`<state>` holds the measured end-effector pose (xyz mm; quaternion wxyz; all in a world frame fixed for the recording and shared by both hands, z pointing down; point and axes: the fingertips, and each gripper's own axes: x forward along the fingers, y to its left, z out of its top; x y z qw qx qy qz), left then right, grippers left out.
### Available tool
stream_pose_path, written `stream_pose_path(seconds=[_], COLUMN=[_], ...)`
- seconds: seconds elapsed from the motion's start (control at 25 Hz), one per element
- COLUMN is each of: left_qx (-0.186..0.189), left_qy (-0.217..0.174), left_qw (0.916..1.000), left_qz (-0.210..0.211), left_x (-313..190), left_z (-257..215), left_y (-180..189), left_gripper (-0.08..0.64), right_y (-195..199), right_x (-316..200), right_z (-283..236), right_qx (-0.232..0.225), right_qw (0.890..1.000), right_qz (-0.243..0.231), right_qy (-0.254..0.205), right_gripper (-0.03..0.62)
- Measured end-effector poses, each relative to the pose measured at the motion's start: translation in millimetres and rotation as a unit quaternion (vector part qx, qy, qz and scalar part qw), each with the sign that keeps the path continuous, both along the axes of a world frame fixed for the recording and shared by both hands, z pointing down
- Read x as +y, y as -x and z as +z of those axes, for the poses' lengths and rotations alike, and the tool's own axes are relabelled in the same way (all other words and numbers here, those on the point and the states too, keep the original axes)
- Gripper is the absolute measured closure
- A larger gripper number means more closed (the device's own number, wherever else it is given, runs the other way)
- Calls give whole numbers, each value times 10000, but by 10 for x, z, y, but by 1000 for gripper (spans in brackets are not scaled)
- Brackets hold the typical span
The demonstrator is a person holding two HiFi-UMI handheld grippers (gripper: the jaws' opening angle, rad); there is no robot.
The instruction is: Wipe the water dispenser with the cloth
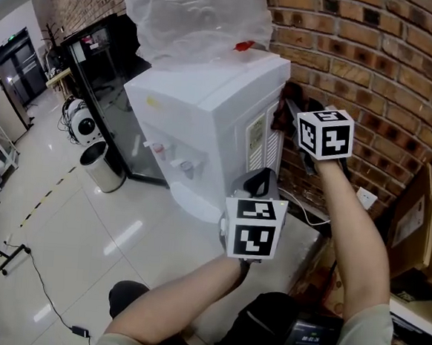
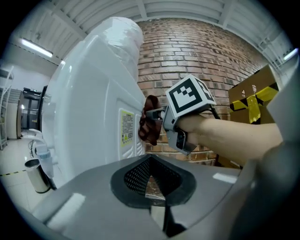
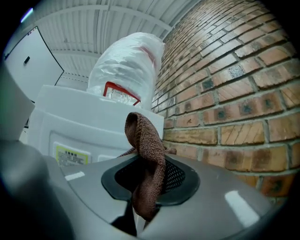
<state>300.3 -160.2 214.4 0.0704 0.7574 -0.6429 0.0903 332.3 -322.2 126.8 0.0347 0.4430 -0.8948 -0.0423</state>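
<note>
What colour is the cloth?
Brown cloth, with a woven texture; it shows best in the right gripper view.

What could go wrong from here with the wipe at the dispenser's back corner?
1. The right gripper pinches the cloth by one fold, and the rest hangs loose. Dragging it over the water dispenser may pull it free.
2. The gripper works close beside the brick wall, so it could scrape the bricks.
3. A white cable runs below it, and a downward stroke might snag that.
</note>
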Motion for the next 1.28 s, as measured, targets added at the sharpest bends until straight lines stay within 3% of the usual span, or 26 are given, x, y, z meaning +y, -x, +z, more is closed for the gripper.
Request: stream_pose_path(seconds=[0.72, 1.04, 1.28], left_qx=[-111, -151, -224], left_qy=[818, 1236, 1611], left_qw=[9944, 9883, 9818], left_qz=[652, 886, 981], left_x=[-67, -14, 13], left_z=[1549, 2430, 3126], left_y=[-238, -342, -323], left_gripper=[560, 560, 560], right_y=[-51, -41, -55], right_x=[-123, -118, -138], right_z=[1904, 2908, 3843], right_qx=[315, 402, 485], right_qw=[9918, 9811, 9650], right_qz=[15, 46, 144], right_qy=[1236, 1890, 2573], right_gripper=[492, 492, 492])
